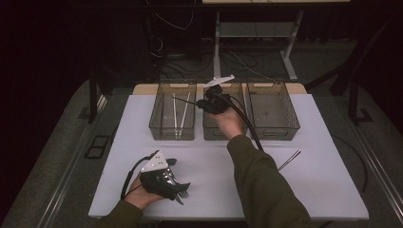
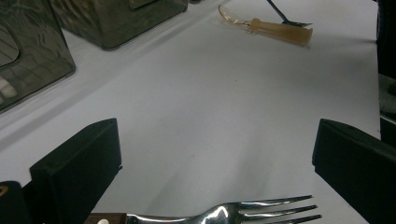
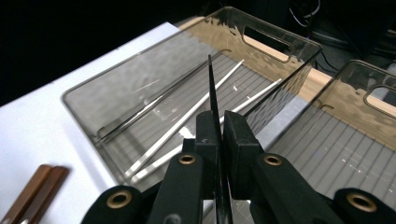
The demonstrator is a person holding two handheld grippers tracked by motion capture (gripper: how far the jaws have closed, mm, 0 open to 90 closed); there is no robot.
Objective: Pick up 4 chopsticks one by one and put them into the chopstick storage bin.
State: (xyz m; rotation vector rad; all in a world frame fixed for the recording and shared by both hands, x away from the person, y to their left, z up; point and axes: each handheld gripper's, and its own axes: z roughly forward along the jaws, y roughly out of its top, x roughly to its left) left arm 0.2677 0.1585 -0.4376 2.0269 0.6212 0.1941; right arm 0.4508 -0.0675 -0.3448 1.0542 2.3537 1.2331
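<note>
Right gripper (image 1: pixel 207 100) sits upper centre of the high view, over the near-left corner of the middle bin (image 1: pixel 223 110), jaws closed tight on a thin dark chopstick (image 3: pixel 212 93). In the right gripper view that chopstick runs from between the jaws at bottom centre up toward the middle of the frame, its tip above the left bin (image 3: pixel 154 88). Left bin holds pale chopsticks (image 3: pixel 187 119) and a dark pair lying along its floor, running from lower left to upper right of that view. Brown wooden sticks (image 3: pixel 35 191) lie on the white tabletop (image 3: pixel 37 135) at lower left of the right gripper view. Left gripper (image 1: pixel 178 187) rests at lower left of the high view, near the front edge of the table, held in the person's hand (image 1: pixel 142 194); jaws stand wide apart in the left gripper view, gripping nothing. A metal fork (image 2: pixel 261 212) with a wooden handle lies between them at the bottom of that view, tines pointing right; whether either jaw touches it I cannot tell. An amber-handled utensil (image 2: pixel 280 31) lies at upper right of the left gripper view. Third bin (image 1: pixel 272 110) at upper right of the high view; one slim metal utensil (image 1: pixel 290 159) lies on the table right of the sleeve.
</note>
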